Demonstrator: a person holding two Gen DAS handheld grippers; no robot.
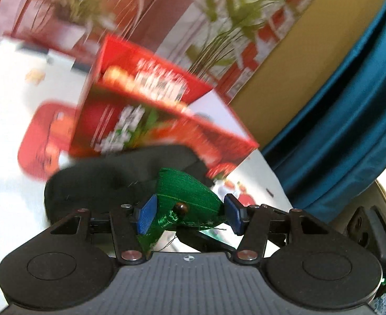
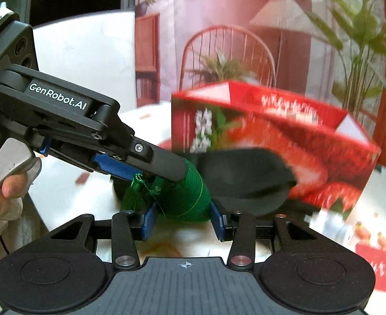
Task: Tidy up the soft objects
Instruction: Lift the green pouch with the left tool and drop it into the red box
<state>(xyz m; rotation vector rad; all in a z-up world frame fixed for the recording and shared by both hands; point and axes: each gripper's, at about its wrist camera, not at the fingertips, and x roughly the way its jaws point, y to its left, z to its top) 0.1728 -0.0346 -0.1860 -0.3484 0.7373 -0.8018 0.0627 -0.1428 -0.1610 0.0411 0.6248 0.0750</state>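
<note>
A green fabric pouch (image 1: 187, 197) with a tassel and a brown bead sits between both grippers at once. My left gripper (image 1: 190, 214) has its blue pads against the pouch's two sides. My right gripper (image 2: 183, 219) also has its pads closed on the pouch (image 2: 190, 199). The left gripper's fingers (image 2: 164, 165) reach in from the left in the right wrist view and touch the pouch's top. A black soft object (image 1: 109, 178) lies just behind the pouch, also in the right wrist view (image 2: 245, 181).
A red open box (image 1: 151, 113) printed with flowers and strawberries stands behind the black object, also in the right wrist view (image 2: 277, 136). A white patterned tablecloth (image 1: 6, 120) covers the table. A blue curtain (image 1: 350, 120) hangs at right. A printed backdrop stands behind.
</note>
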